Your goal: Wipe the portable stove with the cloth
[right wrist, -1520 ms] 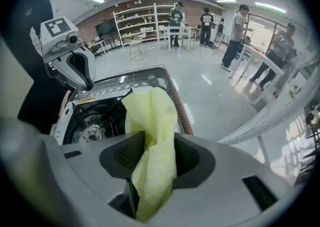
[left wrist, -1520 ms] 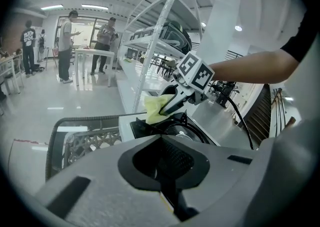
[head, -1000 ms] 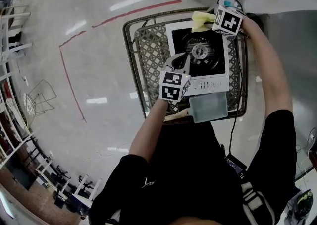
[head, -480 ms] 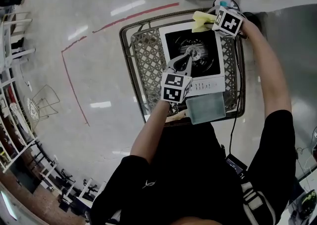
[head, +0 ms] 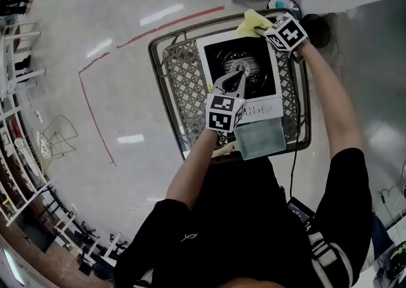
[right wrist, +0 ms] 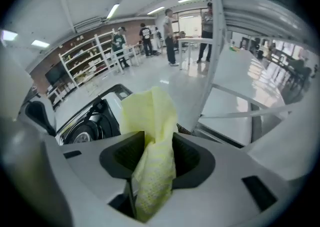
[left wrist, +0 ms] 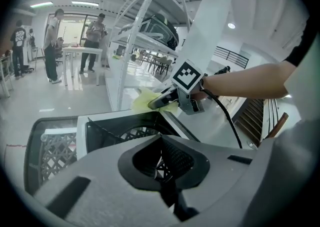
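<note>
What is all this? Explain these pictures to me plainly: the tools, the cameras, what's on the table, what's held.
A person holds a hand-worked two-jaw gripper in each hand. One picture looks down from a head camera; the other two look along each gripper's jaws. A portable stove sits on a lattice table, with a grey-green rectangular piece beside it, nearer the person. The right gripper pinches a yellow cloth at the stove's far corner. The left gripper, jaws together, points at the burner.
</note>
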`<move>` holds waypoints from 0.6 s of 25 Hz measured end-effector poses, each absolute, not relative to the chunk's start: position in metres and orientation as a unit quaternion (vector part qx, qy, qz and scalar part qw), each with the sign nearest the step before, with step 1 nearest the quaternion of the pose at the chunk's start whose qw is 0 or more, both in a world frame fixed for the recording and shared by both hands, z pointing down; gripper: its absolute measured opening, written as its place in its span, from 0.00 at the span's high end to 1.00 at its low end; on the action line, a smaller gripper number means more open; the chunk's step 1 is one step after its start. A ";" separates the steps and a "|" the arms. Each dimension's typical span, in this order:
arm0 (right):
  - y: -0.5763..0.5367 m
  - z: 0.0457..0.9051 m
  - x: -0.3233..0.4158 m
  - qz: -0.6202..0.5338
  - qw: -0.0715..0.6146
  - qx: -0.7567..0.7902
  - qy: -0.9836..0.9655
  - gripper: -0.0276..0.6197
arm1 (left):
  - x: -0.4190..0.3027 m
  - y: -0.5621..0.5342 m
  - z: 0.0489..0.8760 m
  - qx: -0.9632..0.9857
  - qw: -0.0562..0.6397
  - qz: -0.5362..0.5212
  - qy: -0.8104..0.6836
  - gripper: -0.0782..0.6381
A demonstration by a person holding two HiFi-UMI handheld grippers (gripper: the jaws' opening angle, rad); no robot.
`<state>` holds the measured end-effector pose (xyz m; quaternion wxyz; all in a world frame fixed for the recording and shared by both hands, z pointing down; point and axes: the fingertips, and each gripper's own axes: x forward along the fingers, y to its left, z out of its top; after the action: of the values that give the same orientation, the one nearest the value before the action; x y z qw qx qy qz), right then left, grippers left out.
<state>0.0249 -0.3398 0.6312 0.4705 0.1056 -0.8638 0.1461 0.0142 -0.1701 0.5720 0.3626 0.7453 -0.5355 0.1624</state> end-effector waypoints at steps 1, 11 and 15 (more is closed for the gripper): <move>-0.343 0.630 0.027 0.155 0.458 0.137 -0.865 0.71 | 0.017 -0.172 0.572 0.746 0.362 0.163 -0.534 0.87; -0.352 0.632 0.061 0.245 0.357 0.295 -0.852 0.77 | 0.037 -0.170 0.574 0.753 0.366 0.168 -0.521 0.87; -0.339 0.630 0.070 0.250 0.353 0.308 -0.847 0.76 | 0.037 -0.167 0.572 0.749 0.374 0.156 -0.524 0.87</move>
<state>0.0695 -0.3393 0.6301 0.3531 0.3076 -0.8475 0.2500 0.0368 -0.1675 0.5724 0.3739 0.7494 -0.5238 0.1556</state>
